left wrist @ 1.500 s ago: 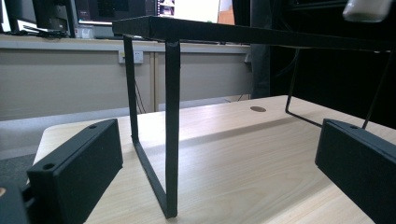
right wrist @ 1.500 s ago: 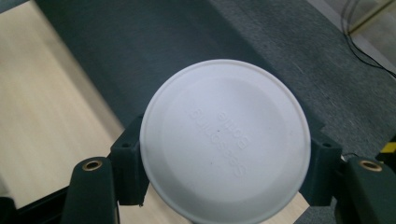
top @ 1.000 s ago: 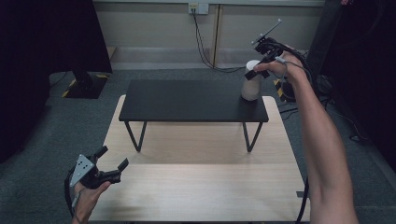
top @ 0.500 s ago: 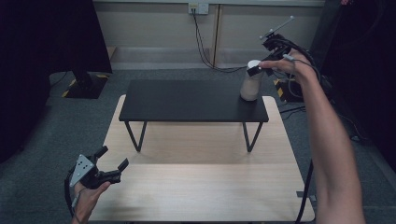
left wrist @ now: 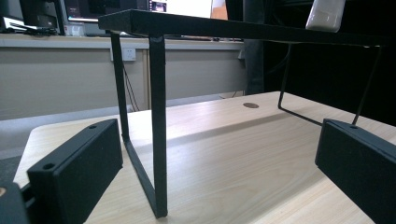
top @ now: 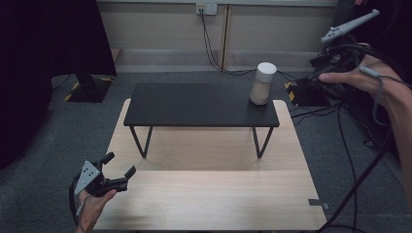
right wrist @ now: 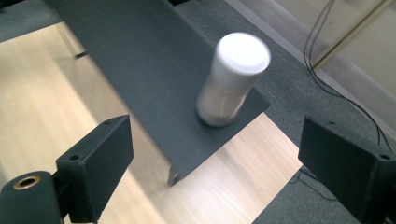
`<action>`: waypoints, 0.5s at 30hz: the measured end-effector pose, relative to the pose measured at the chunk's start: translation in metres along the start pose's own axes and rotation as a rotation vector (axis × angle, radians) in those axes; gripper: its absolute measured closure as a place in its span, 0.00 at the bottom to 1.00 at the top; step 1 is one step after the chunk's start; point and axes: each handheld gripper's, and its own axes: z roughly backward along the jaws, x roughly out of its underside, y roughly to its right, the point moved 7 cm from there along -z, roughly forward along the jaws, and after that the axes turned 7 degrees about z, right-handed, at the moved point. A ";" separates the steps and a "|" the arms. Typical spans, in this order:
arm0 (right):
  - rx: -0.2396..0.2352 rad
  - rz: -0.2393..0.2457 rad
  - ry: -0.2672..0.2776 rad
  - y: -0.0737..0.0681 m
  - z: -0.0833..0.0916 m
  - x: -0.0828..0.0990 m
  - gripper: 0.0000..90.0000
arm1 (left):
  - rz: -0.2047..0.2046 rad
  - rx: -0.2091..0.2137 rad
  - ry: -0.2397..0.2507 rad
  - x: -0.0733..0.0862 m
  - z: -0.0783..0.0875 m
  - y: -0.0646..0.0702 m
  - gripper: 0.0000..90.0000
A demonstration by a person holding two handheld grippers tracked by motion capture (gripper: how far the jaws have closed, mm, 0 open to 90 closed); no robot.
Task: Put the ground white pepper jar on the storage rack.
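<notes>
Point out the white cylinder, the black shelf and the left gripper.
white cylinder [top: 263, 83]: high view, middle of its side.
black shelf [top: 194, 104]: high view, bare top surface.
left gripper [top: 120, 166]: high view, midway between its open jaws' tips.

The left gripper [top: 120, 170] is held low at the near left corner of the wooden table [top: 204, 204], its jaws spread wide and nothing held between them. It is gripped from below by the left hand [top: 92, 204], with the forearm entering from the near edge. The right gripper [top: 316, 73] is raised well above and beyond the table's far right corner, jaws likewise wide apart and empty. The right hand [top: 359, 77] is wrapped around it, the arm stretched forward along the table's right side.
</notes>
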 end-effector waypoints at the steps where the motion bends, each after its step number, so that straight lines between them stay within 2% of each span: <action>1: -0.004 0.007 0.008 -0.005 0.007 0.004 0.10 | 0.000 0.000 0.000 0.000 0.000 0.000 0.00; 3: -0.021 0.032 0.015 -0.016 0.019 0.012 0.10 | -0.002 0.001 -0.002 0.000 -0.001 0.000 0.00; 4: -0.021 0.032 0.015 -0.016 0.019 0.012 0.10 | -0.003 0.002 -0.003 0.000 -0.001 0.000 0.00; 5: -0.031 0.059 0.017 -0.027 0.028 0.018 0.10 | 0.001 0.003 -0.002 0.000 -0.001 0.001 0.00; 6: -0.031 0.070 0.016 -0.033 0.032 0.020 0.10 | -0.003 0.005 -0.004 0.000 -0.001 0.001 0.00; 7: -0.031 0.070 0.016 -0.033 0.032 0.020 0.10 | -0.003 0.005 -0.004 0.000 -0.001 0.001 0.00; 8: -0.038 0.089 0.027 -0.044 0.039 0.026 0.10 | -0.006 0.006 -0.007 0.000 -0.002 0.001 0.00; 9: -0.038 0.089 0.027 -0.044 0.039 0.026 0.10 | -0.006 0.008 -0.007 0.000 -0.002 0.001 0.00; 10: -0.046 0.101 0.035 -0.053 0.044 0.031 0.10 | -0.006 0.008 -0.009 0.000 -0.002 0.002 0.00; 12: -0.045 0.102 0.043 -0.058 0.046 0.035 0.10 | -0.008 0.007 -0.012 0.000 -0.001 0.002 0.00; 15: -0.066 0.102 0.058 -0.076 0.044 0.051 0.10 | -0.009 0.011 -0.010 0.000 -0.001 0.003 0.00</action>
